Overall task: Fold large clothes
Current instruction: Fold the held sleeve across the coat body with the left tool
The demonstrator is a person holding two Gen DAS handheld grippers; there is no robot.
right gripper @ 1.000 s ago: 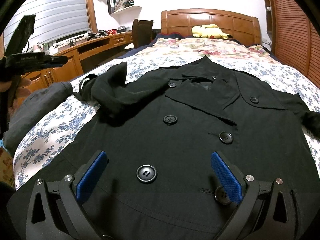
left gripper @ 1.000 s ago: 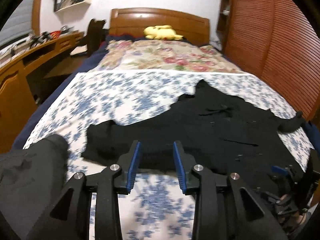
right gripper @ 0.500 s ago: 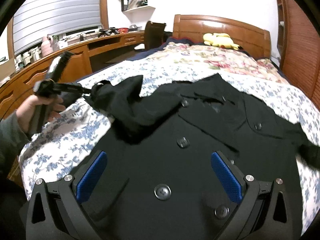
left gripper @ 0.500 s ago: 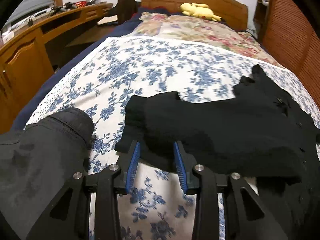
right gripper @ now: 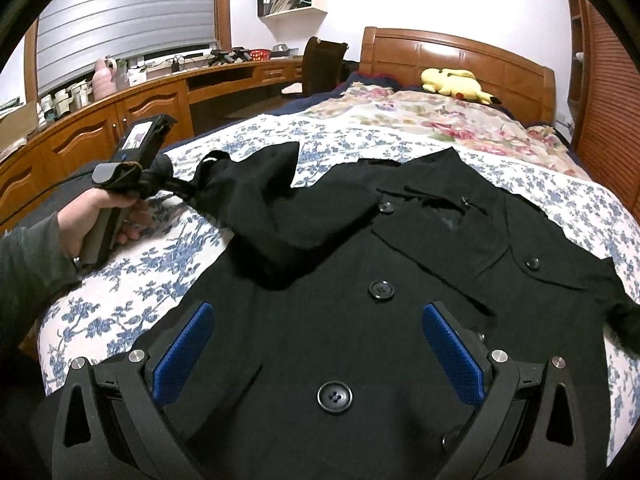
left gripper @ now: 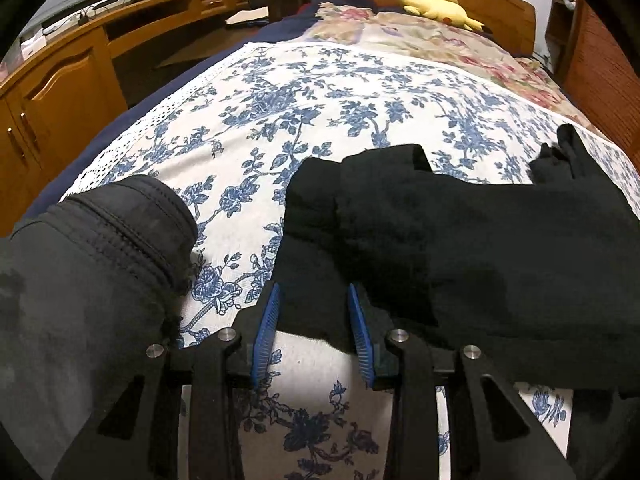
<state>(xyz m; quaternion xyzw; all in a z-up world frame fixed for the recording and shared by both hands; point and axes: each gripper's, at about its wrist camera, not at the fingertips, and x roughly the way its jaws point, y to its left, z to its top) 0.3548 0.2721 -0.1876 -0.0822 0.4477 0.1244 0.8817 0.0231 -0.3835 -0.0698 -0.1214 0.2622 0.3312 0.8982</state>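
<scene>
A black double-breasted coat [right gripper: 400, 288] lies front-up on the bed, buttons showing. Its left sleeve [right gripper: 256, 192] is lifted and drawn across toward the chest. My left gripper [left gripper: 314, 320] is shut on the sleeve's cuff end [left gripper: 316, 264]; it also shows in the right wrist view [right gripper: 176, 184], held in a hand at the bed's left side. My right gripper [right gripper: 316, 344] is wide open and empty, hovering over the coat's lower front.
The bed has a blue-flowered sheet [left gripper: 320, 100] and a floral quilt [right gripper: 432, 116] by the wooden headboard, with a yellow plush toy [right gripper: 456, 82]. A dark grey garment [left gripper: 80, 264] lies at the bed's left. A wooden desk [right gripper: 132, 120] runs along the left.
My left gripper has moved down onto the sleeve end and lifted it, drawing the sleeve across the coat. My right gripper has pulled back and risen slightly, still open.
</scene>
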